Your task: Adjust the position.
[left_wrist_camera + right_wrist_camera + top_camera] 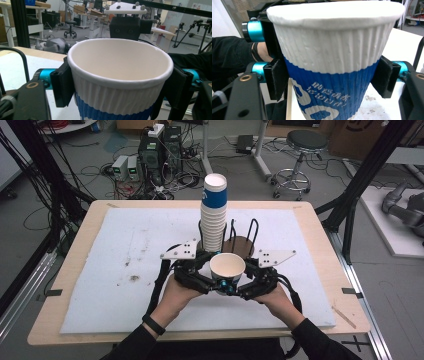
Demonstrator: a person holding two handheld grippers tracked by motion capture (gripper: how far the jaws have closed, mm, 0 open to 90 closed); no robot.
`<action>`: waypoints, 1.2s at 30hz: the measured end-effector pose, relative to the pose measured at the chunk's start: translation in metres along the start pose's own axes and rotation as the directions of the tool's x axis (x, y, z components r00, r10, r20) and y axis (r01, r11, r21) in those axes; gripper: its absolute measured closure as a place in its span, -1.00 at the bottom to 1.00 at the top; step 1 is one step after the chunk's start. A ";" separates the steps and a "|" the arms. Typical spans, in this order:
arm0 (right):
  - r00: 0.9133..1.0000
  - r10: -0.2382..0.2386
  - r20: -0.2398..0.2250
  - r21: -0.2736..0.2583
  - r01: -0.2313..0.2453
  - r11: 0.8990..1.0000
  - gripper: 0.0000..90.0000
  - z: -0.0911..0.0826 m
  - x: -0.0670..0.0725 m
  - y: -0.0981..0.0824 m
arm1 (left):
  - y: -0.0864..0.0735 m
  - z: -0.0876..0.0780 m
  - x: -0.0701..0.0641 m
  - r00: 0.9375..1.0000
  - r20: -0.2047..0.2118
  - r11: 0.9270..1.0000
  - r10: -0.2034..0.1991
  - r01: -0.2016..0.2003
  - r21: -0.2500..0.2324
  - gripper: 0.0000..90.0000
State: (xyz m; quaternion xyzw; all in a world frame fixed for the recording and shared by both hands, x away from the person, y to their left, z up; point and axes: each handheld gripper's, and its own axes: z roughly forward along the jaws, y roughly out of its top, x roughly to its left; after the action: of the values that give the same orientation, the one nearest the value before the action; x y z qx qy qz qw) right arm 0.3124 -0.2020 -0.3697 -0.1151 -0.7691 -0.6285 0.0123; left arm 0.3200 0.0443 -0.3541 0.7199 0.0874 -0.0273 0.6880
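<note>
Both tools, left tool (pixel 117 82) and right tool (pixel 332 80), gripping one paper cup (pixel 332 75) (white printing on blue band, unreadable).

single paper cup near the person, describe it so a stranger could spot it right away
On the white mat covering the wooden table, find the tall stack of paper cups. In front of it, the single paper cup is held between both tongs, open mouth up, blue-banded, the only cup apart from the stack.

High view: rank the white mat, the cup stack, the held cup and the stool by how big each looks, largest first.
1. White mat, by far the largest.
2. Cup stack.
3. Stool and held cup: unsure. The stool covers more of the picture, but it stands far back on the floor, so I won't rank the two.
</note>
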 end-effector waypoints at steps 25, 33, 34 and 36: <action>1.000 -0.004 0.021 -0.019 0.005 1.000 -0.43 -0.012 -0.005 0.004 | 0.001 -0.037 -0.003 0.996 -0.084 1.000 0.030 -0.029 0.003 -0.73; 1.000 -0.006 0.028 -0.035 0.007 0.999 -0.43 -0.013 -0.004 0.006 | -0.013 -0.037 -0.003 0.994 -0.103 0.999 0.032 -0.029 0.034 -0.73; 1.000 -0.006 0.028 -0.034 0.007 0.999 -0.43 -0.013 -0.004 0.006 | -0.015 -0.035 -0.003 0.995 -0.098 0.999 0.033 -0.029 0.044 -0.73; 1.000 -0.005 0.029 -0.036 0.006 0.999 -0.43 -0.013 -0.004 0.006 | -0.019 -0.031 -0.002 0.995 -0.099 0.997 0.034 -0.027 0.065 -0.73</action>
State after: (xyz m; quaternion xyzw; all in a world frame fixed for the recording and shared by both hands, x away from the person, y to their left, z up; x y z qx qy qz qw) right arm 0.3158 -0.2143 -0.3620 -0.1225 -0.7580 -0.6407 -0.0026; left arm 0.3121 0.0753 -0.3705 0.7432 0.1097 0.0165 0.6599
